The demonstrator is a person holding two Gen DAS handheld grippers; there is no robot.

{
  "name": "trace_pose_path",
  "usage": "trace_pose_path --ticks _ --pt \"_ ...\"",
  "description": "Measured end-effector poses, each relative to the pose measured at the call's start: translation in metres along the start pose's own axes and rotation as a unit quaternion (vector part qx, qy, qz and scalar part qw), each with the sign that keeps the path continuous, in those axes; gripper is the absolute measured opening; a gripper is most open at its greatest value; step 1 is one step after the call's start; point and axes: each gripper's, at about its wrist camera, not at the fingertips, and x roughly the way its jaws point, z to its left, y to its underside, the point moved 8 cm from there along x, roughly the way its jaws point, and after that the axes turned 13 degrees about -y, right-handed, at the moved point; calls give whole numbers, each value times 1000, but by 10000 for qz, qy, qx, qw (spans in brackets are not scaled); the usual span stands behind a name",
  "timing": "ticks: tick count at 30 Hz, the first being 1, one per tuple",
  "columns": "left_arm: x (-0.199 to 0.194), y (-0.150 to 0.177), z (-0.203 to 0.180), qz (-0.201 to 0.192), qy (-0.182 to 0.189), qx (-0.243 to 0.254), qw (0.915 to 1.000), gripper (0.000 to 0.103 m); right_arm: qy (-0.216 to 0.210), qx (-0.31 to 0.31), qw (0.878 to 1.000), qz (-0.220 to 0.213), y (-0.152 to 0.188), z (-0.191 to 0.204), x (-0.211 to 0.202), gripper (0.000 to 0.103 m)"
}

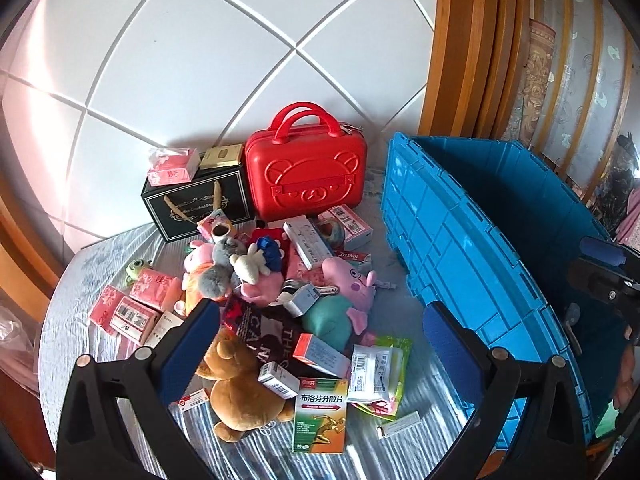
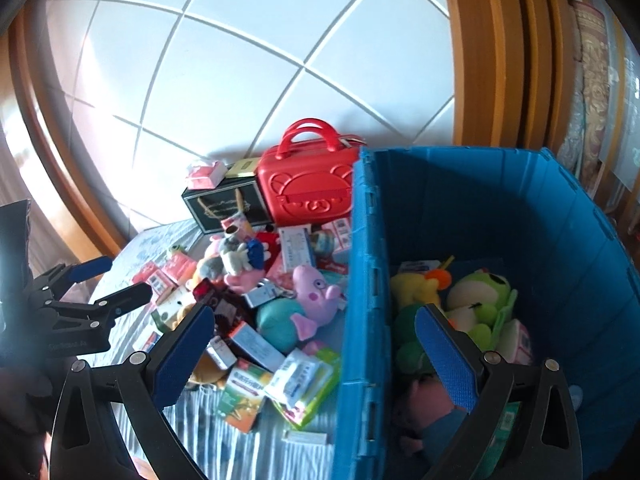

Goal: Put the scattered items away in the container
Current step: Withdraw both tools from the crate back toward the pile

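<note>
A pile of scattered items lies on the striped cloth: a brown teddy bear (image 1: 236, 392), a pink pig plush (image 1: 348, 280), medicine boxes (image 1: 320, 416) and pink tissue packs (image 1: 128, 312). The blue crate (image 1: 480, 240) stands to the right and holds several plush toys, among them a green frog (image 2: 484, 300). My left gripper (image 1: 320, 344) is open and empty above the pile. My right gripper (image 2: 316, 344) is open and empty, straddling the crate's left wall (image 2: 360, 280). The left gripper also shows in the right wrist view (image 2: 110, 280), and the right gripper at the edge of the left wrist view (image 1: 608, 276).
A red bear-face case (image 1: 306, 172) and a black gift box (image 1: 196, 204) stand at the back against the white tiled wall. A wooden door frame (image 1: 460, 60) rises behind the crate. The table's rounded edge (image 1: 60, 300) runs along the left.
</note>
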Motion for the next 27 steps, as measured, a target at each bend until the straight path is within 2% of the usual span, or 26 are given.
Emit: trace_pose_path --ticks 7,17,27 --pt "7 21 47 159 -162 -170 9996 103 -192 -173 9995 175 8 41 25 102" --pt "39 71 95 659 -367 -310 9967 103 -419 -380 9962 657 44 89 74 102" --pt "88 132 116 1252 -342 -406 9907 103 -422 -437 9915 1154 81 104 121 102"
